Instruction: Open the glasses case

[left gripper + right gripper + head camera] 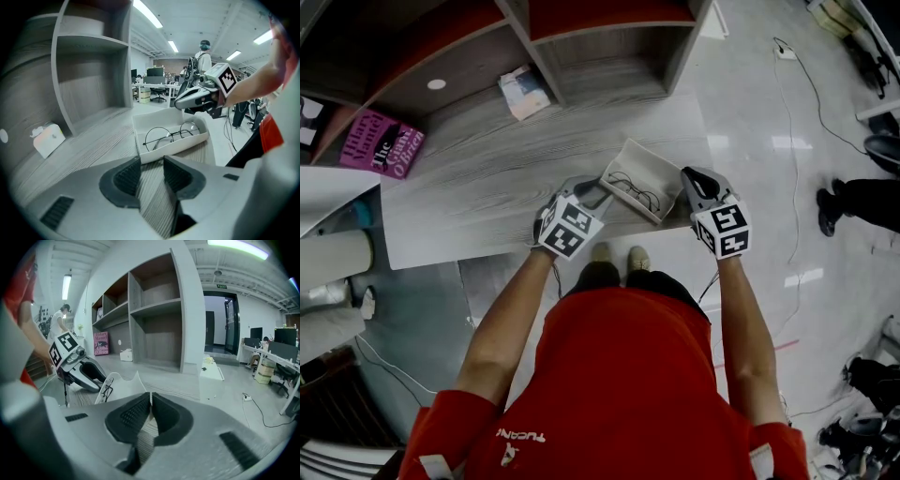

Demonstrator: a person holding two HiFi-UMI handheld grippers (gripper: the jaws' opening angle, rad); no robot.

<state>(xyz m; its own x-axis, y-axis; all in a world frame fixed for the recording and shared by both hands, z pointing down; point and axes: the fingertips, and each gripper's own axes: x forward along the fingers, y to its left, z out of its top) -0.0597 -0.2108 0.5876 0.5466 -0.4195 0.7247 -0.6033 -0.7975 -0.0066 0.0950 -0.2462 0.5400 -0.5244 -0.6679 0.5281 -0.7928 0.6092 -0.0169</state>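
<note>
Grey wood-grain desk (459,202) with open shelf cubbies (609,70) at its back. Magenta book (382,143) lies flat at far left, well apart from a small white box (523,92) (print unreadable). White power strip (785,52) sits on glossy floor (741,112)

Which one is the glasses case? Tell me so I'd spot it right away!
Look at the big grey wooden desk, near its front edge by the person. The glasses case is the open white box there, and unlike the pink book off to the left, it has round wire glasses lying inside.
</note>
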